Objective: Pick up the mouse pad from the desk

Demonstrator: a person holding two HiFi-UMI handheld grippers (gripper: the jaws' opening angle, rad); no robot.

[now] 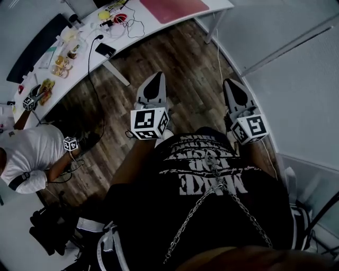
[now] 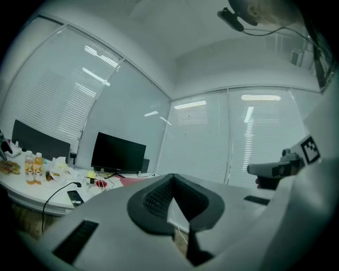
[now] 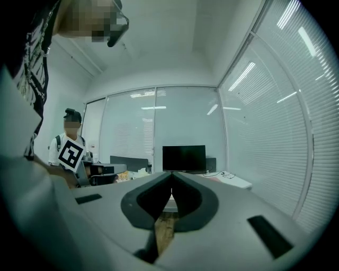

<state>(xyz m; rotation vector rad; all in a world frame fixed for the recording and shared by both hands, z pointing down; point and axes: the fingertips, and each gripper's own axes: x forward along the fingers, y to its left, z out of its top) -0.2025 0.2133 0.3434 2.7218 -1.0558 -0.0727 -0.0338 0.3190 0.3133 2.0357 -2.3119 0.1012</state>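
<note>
Left gripper [image 1: 155, 79], right gripper [image 1: 231, 84]: fingers [image 2: 159, 198] pressed together, nothing held. Red mouse pad [image 1: 175, 8] flat on far surface [image 1: 218, 7]. Bottles [image 2: 33, 168] hold orange liquid. Monitor [image 2: 118, 153] only in gripper views.

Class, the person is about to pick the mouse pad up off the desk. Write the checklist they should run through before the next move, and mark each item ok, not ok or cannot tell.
1. mouse pad in sight: ok. It is pink and lies flat on the desk.
2. Pad surface bare: ok for the part in view. Its far edge is cut off by the picture.
3. left tongs empty: ok. The jaws are together with nothing between them.
4. right tongs empty: ok. Its jaws stand the same way.
5. Tongs opened for a grasp: not ok. Both are shut.
6. Pad within reach: not ok. A stretch of wood floor lies between the tongs and the desk.
</note>
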